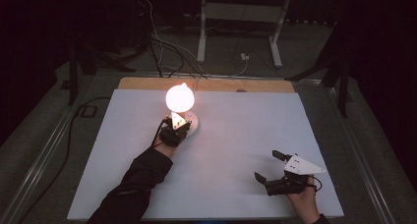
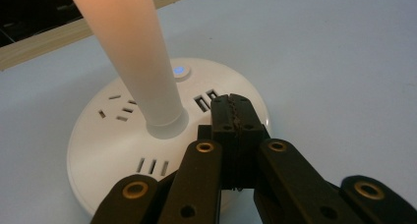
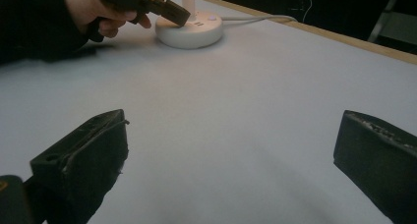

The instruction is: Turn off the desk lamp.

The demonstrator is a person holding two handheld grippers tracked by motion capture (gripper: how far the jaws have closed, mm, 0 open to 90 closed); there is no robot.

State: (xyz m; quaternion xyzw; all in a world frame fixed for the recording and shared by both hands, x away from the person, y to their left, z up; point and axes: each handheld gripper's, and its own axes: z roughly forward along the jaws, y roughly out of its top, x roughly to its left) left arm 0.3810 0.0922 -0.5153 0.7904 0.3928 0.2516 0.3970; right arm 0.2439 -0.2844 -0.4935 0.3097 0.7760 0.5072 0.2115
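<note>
While the left gripper (image 2: 231, 117) has its jaws pressed together with nothing between them, their tips rest on top of the round white lamp base (image 2: 98, 150), just beside a pair of small slots and close to the white stem (image 2: 135, 62). Beyond the tips a small button (image 2: 181, 71) glows blue. Above the base, the bulb (image 1: 180, 98) shines brightly. Well apart, the right gripper (image 1: 268, 167) hovers low over the white table (image 1: 236, 130), jaws spread wide and empty, pointing toward the lamp.
</note>
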